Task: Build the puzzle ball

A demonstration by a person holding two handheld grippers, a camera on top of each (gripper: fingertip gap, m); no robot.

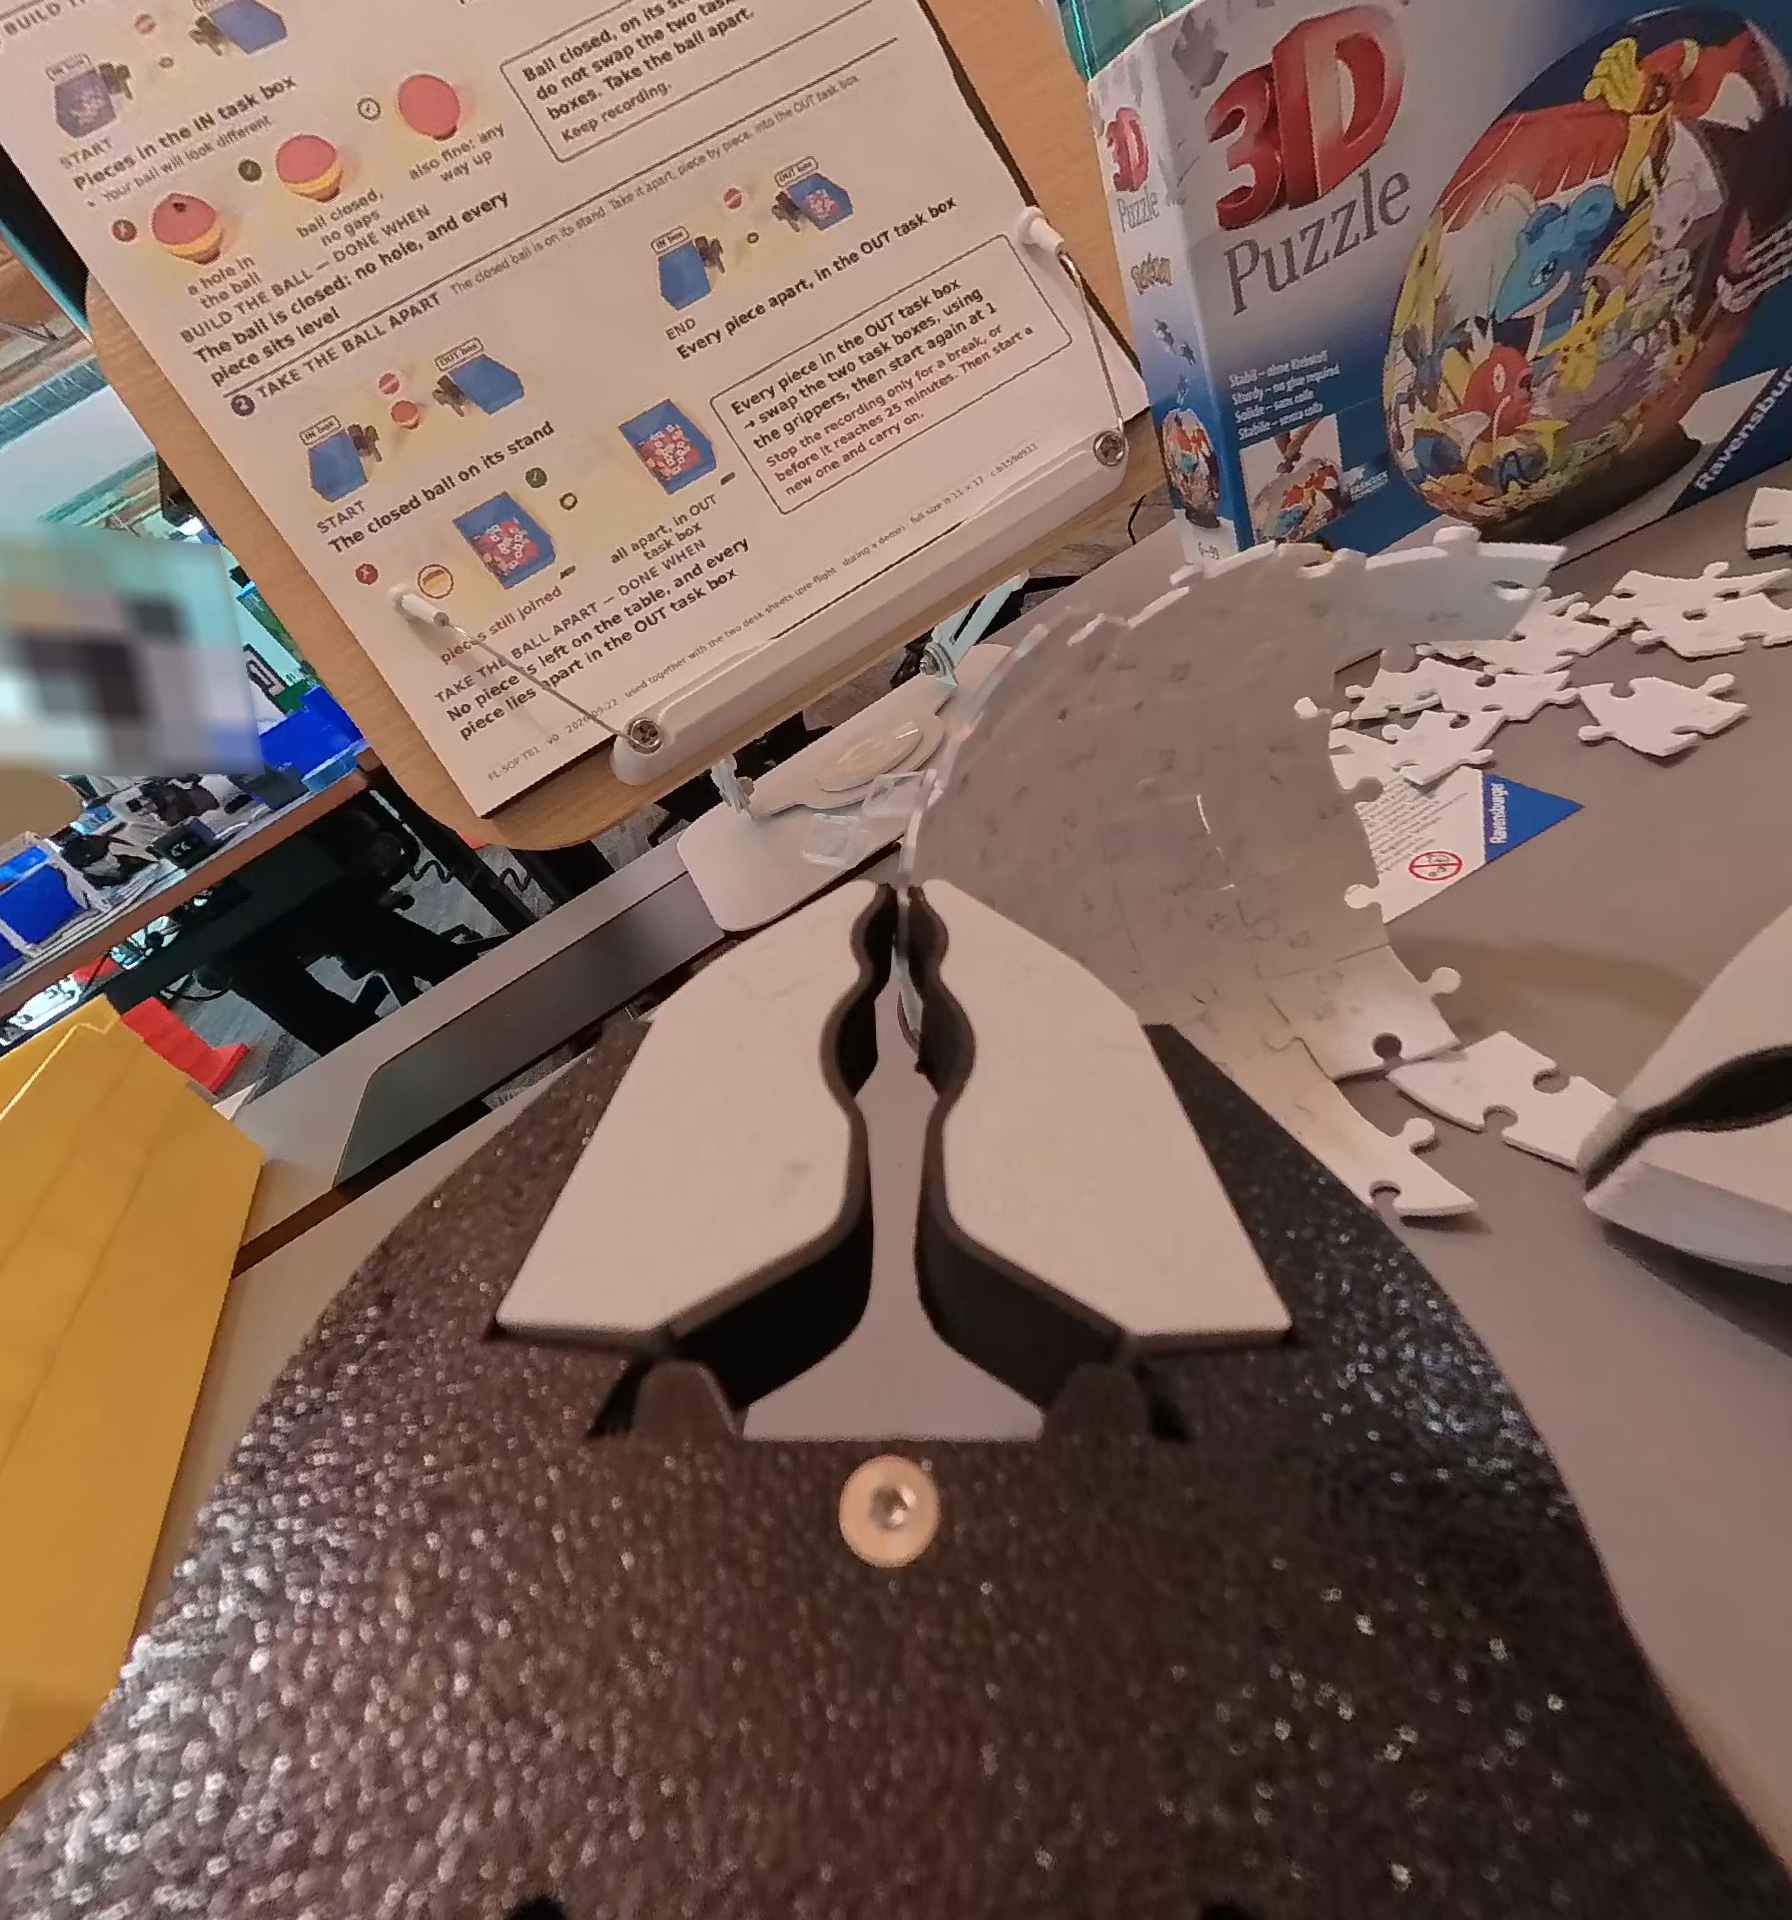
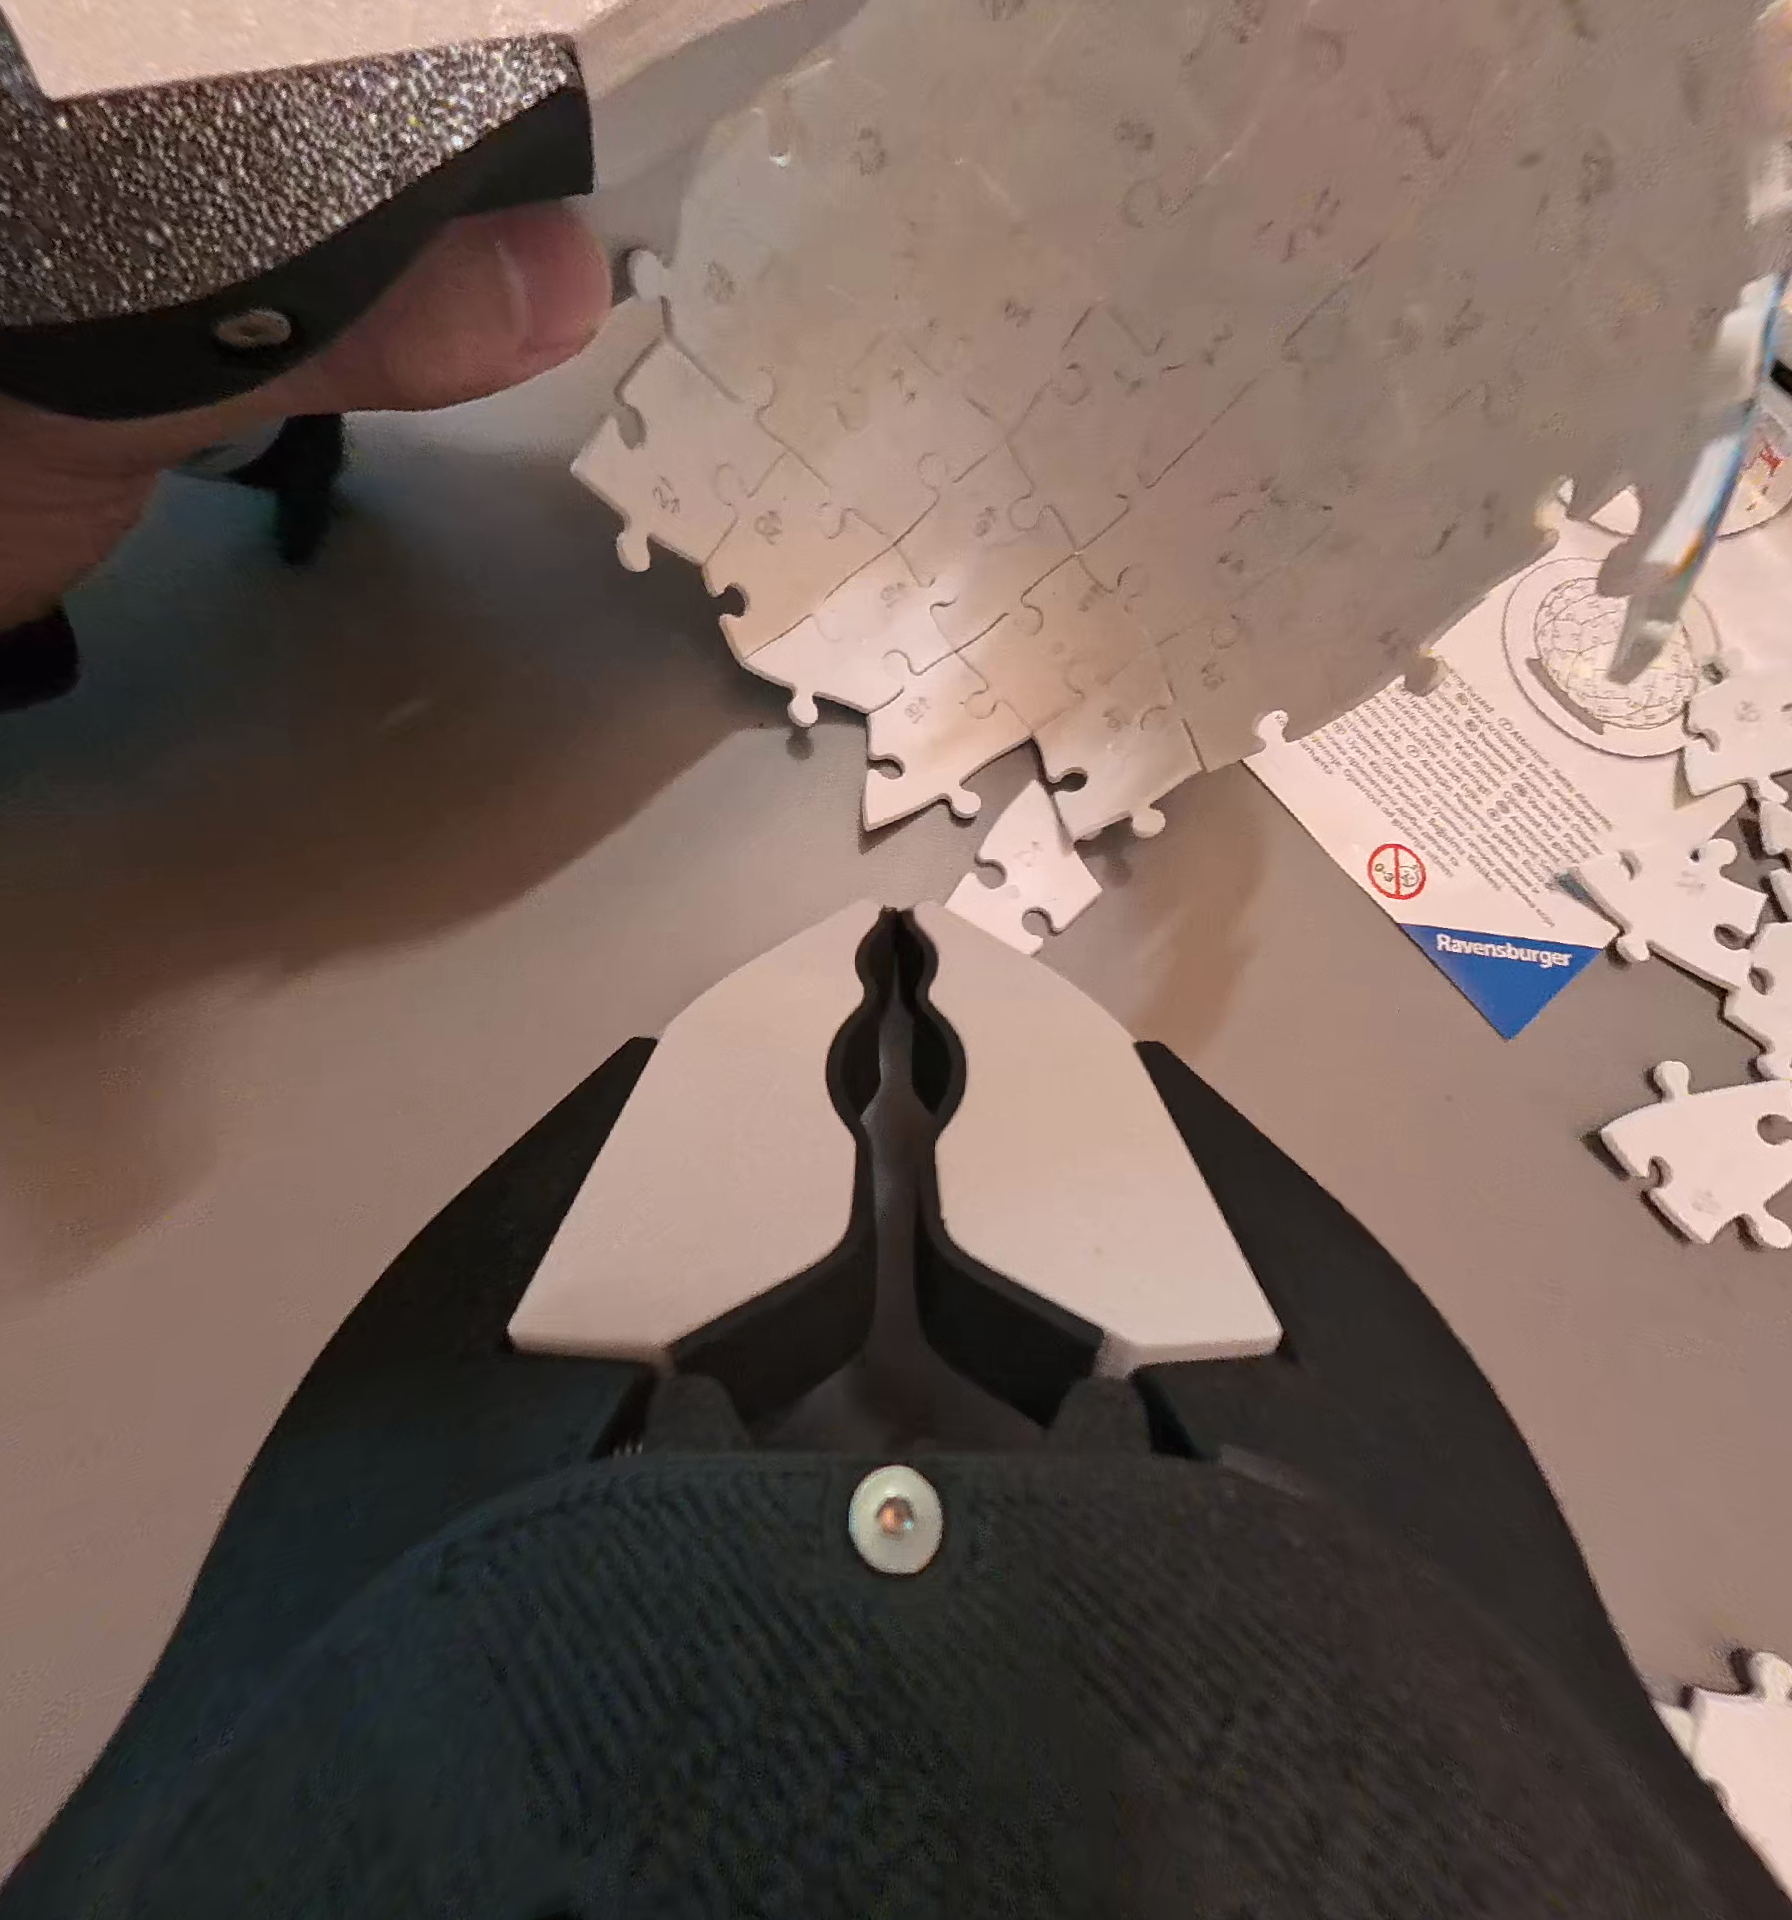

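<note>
The partly built puzzle ball (image 1: 1131,790) is a curved white shell of joined pieces, seen from its blank inner side. My left gripper (image 1: 907,909) is shut on the shell's left edge and holds it upright, with its lower edge near the grey table (image 1: 1650,935). The shell also fills the upper part of the right wrist view (image 2: 1183,364). My right gripper (image 2: 897,920) is shut low over the table, with nothing showing between its tips. A single loose piece (image 2: 1027,873) lies just right of its tips, below the shell's lower edge. The right gripper also shows in the left wrist view (image 1: 1598,1153).
Several loose white pieces (image 1: 1650,623) lie at the right, more in the right wrist view (image 2: 1702,1153). A leaflet (image 2: 1474,831) lies under the shell. The puzzle box (image 1: 1494,260) and an instruction sheet on a stand (image 1: 559,364) stand behind. A yellow box (image 1: 61,1299) is at the left. My right fingertips sit around 12 centimeters from my left ones.
</note>
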